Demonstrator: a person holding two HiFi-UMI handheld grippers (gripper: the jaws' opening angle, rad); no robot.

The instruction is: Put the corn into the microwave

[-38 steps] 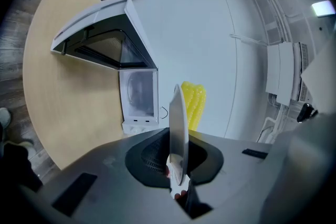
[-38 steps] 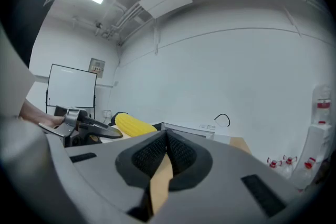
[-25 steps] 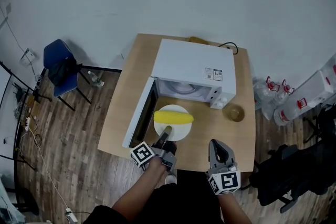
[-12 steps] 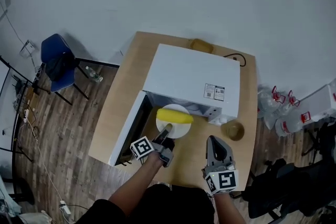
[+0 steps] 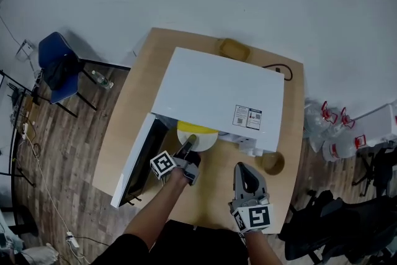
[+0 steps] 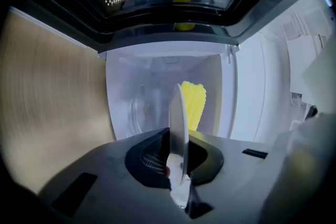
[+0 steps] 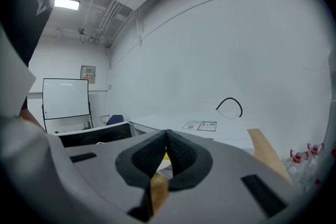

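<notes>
Left gripper (image 5: 188, 147) is clamping the plate (image 5: 203, 139) rim, with the corn (image 5: 190, 128) sitting on it, partly inside the open microwave (image 5: 217, 93). Right gripper (image 5: 243, 170) is hovering nearer, to the right, jaws together, holding nothing.

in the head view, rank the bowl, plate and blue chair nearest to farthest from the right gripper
From the right gripper:
1. The bowl, just to its right on the table.
2. The plate, up and left, at the mouth of the microwave.
3. The chair, far left on the floor.
</notes>
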